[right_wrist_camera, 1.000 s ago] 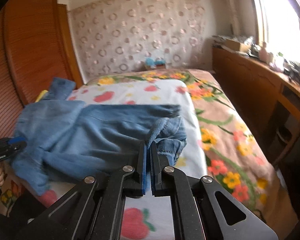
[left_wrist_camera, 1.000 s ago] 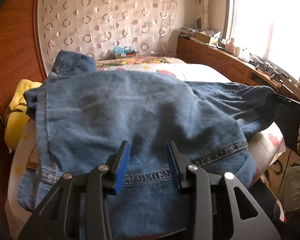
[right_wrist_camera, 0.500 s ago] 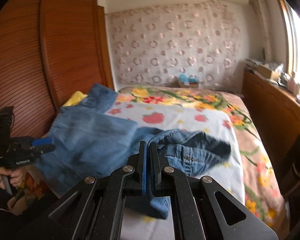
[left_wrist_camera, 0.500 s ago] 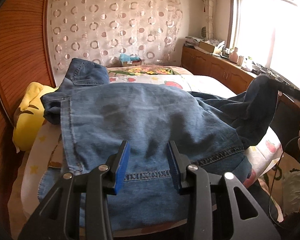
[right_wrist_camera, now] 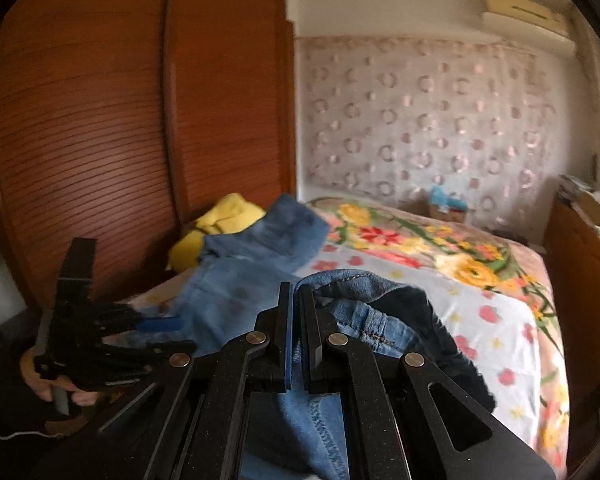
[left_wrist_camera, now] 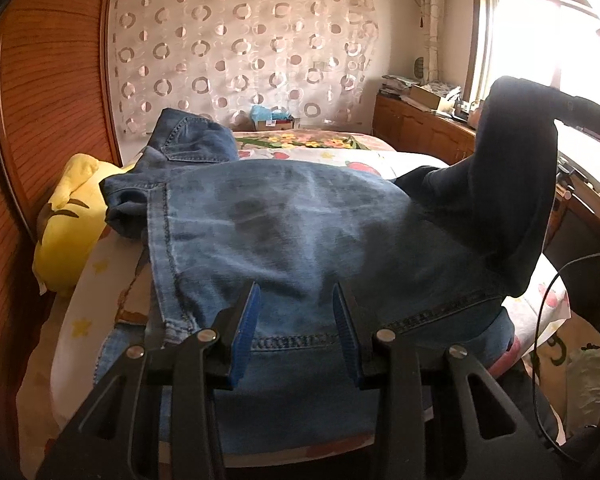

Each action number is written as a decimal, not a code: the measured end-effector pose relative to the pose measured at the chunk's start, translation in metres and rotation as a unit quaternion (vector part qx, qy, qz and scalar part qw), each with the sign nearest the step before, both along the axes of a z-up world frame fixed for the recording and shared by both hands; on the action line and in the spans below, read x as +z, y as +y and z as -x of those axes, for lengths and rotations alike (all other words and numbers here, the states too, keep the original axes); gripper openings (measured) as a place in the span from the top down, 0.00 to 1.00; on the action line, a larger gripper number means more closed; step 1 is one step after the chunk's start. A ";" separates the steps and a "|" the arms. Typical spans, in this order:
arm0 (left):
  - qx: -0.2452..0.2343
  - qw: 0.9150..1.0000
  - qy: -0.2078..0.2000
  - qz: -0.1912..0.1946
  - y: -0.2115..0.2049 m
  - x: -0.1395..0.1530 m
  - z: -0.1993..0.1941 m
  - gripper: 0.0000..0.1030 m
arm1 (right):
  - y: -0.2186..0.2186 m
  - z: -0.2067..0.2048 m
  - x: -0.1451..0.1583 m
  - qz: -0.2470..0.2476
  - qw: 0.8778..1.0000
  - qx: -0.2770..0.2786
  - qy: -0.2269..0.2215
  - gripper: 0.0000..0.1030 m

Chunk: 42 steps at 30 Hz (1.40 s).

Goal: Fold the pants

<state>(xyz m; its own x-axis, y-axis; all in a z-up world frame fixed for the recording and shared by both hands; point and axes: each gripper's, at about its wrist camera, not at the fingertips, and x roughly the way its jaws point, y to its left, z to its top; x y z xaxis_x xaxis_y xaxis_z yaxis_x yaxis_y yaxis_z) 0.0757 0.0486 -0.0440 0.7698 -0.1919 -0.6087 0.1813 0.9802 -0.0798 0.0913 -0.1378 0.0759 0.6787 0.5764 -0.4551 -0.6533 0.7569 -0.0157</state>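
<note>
Left wrist view: the left tool [left_wrist_camera: 296,324] hovers half open over the jeans [left_wrist_camera: 292,224] spread across the near edge of the bed [left_wrist_camera: 412,158], gripping nothing. At the right, a leg end [left_wrist_camera: 516,184] hangs lifted off the bed. A yellow plush [left_wrist_camera: 70,216] sits at the left edge beside the wooden wardrobe [left_wrist_camera: 52,80]; a bright window [left_wrist_camera: 540,48] is on the right.

Right wrist view: the right tool [right_wrist_camera: 296,340] is clamped tight on that denim hem. The fold-over looks underway; next, the hem likely needs carrying across toward the waistband and laying flat.
</note>
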 end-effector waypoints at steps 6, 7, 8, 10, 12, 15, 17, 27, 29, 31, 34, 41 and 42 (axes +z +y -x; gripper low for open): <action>0.006 1.000 0.004 0.003 0.005 -0.004 0.000 0.65 | 0.022 -0.018 -0.036 0.036 0.998 -0.012 0.051 0.88; 0.006 1.000 0.004 0.004 0.006 -0.004 0.001 0.65 | 0.021 -0.017 -0.041 0.038 0.998 -0.013 0.056 0.84; 0.006 1.000 0.005 0.004 0.006 -0.005 0.001 0.65 | 0.021 -0.019 -0.044 0.039 0.997 -0.014 0.062 0.73; 0.007 1.000 0.006 0.005 0.006 -0.006 0.000 0.65 | 0.017 -0.019 -0.049 0.037 0.997 -0.022 0.064 0.53; 0.004 1.000 0.008 0.007 0.005 -0.007 0.000 0.65 | 0.006 -0.017 -0.049 0.034 0.997 -0.030 0.060 0.51; -0.002 1.000 0.008 0.009 0.001 -0.006 -0.001 0.65 | -0.004 -0.016 -0.052 0.038 0.997 -0.049 0.056 0.50; -0.006 1.000 0.008 0.007 -0.002 -0.006 -0.001 0.65 | -0.013 -0.017 -0.054 0.042 0.996 -0.063 0.055 0.49; -0.032 0.999 -0.008 0.002 -0.022 0.014 -0.003 0.65 | -0.064 -0.008 -0.054 0.016 0.992 -0.111 0.058 0.43; -0.040 0.999 -0.013 0.003 -0.029 0.020 -0.004 0.65 | -0.072 -0.011 -0.058 0.017 0.990 -0.122 0.065 0.43; -0.051 0.999 -0.019 0.002 -0.037 0.027 -0.007 0.65 | -0.081 -0.015 -0.064 0.021 0.988 -0.136 0.068 0.43; -0.074 0.997 -0.023 0.002 -0.054 0.034 -0.012 0.65 | -0.094 -0.020 -0.076 0.020 0.985 -0.151 0.085 0.43; -0.110 0.994 -0.012 -0.002 -0.081 0.033 -0.021 0.65 | -0.112 -0.022 -0.101 0.018 0.979 -0.162 0.122 0.43; -0.114 0.993 -0.009 -0.001 -0.082 0.031 -0.021 0.65 | -0.113 -0.021 -0.103 0.019 0.979 -0.161 0.126 0.43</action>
